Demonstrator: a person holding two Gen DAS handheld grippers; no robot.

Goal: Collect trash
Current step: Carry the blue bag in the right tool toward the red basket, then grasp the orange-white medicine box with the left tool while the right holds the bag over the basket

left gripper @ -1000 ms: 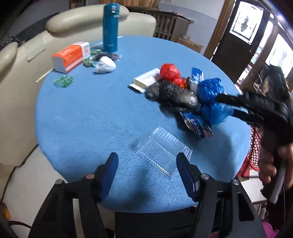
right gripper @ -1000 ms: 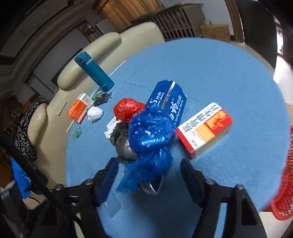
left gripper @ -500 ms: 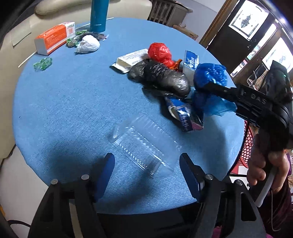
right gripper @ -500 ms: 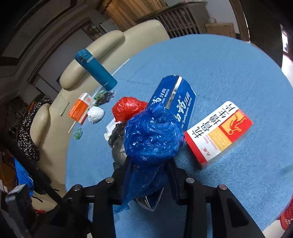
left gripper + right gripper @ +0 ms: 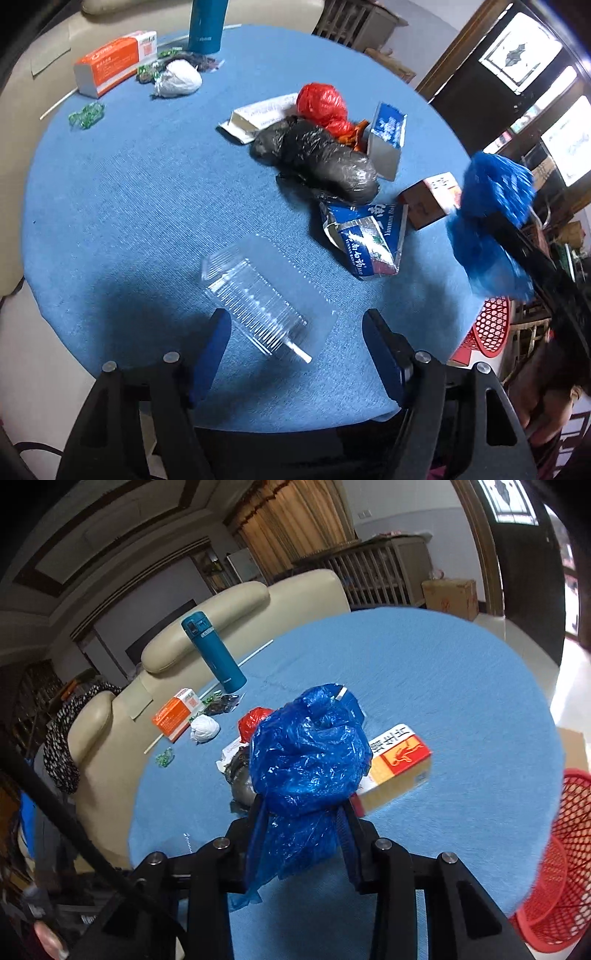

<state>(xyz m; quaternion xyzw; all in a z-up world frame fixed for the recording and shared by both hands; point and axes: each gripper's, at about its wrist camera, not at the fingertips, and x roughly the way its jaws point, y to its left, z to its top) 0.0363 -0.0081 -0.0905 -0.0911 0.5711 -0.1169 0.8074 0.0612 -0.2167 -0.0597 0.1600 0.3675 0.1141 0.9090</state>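
A crumpled blue plastic bag [image 5: 306, 760] hangs above the blue table, with my right gripper [image 5: 301, 812] shut on its lower part. That bag [image 5: 491, 206] also shows at the right edge of the left wrist view, lifted off the cloth. My left gripper [image 5: 295, 328] stands open over a clear plastic clamshell box [image 5: 258, 299], whose near end lies between the fingers without the pads touching it. A red mesh basket [image 5: 554, 867] stands beside the table at the lower right.
On the round blue table [image 5: 129, 192] lie a black bag [image 5: 317, 158], a red bag [image 5: 321, 105], a torn blue carton [image 5: 365, 236], a red-and-yellow box [image 5: 399, 764], an orange box [image 5: 114, 62], a white wad [image 5: 179, 77] and a teal flask [image 5: 214, 653]. Cream chairs stand behind.
My right gripper closed on the blue bag and lifted it off the table toward the right. My left gripper moved forward over the clear box and opened a little wider.
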